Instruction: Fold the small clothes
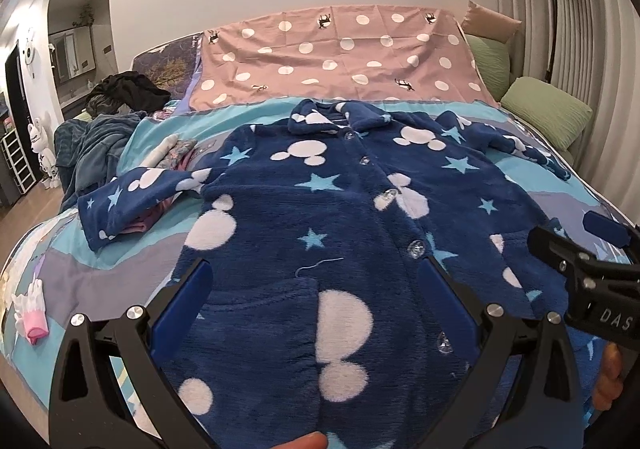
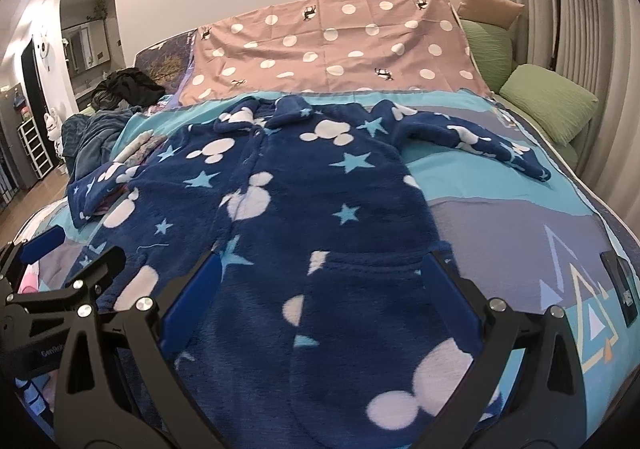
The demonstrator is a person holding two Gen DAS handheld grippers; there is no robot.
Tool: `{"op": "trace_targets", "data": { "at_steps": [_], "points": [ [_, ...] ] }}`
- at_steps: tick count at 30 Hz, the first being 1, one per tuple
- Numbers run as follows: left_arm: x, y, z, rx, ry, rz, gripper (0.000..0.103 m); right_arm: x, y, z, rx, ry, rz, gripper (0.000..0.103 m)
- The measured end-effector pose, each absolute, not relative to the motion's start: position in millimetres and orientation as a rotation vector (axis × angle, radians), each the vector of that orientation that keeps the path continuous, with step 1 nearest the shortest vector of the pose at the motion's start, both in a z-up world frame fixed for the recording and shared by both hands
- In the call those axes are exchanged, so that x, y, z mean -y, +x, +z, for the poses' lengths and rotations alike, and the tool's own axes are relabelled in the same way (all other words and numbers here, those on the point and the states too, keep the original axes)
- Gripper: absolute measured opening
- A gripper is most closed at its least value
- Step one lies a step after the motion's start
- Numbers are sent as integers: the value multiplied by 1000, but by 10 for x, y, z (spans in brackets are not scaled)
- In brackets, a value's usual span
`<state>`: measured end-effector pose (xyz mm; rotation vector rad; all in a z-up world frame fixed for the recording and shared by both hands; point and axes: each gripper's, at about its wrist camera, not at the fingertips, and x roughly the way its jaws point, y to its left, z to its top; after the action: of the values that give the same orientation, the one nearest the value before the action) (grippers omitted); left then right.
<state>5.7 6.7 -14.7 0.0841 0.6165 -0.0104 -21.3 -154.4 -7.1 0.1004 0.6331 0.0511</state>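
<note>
Left wrist view: my left gripper (image 1: pixel 316 289) gapes wide, as does my right gripper (image 2: pixel 320 285).
Fuzzy navy pajama top (image 1: pixel 320 209) fills mid-frame, buttoned, sleeves spread.

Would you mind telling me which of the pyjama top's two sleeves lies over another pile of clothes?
The left sleeve: its cuff rests on pink-purple folded clothes. The right sleeve lies directly on the bedspread.

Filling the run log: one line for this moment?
fleece pajama top spread flat, buttoned | left claw open | right claw open | nothing gripped
</note>
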Motion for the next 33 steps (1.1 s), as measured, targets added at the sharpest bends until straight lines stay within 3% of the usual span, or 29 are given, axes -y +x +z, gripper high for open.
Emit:
{"op": "trace_targets", "data": {
  "at_steps": [33],
  "points": [
    [-523,242,-353,-705,-50,-48,102,1149,33,-182,-697,28,68,101]
  ]
}}
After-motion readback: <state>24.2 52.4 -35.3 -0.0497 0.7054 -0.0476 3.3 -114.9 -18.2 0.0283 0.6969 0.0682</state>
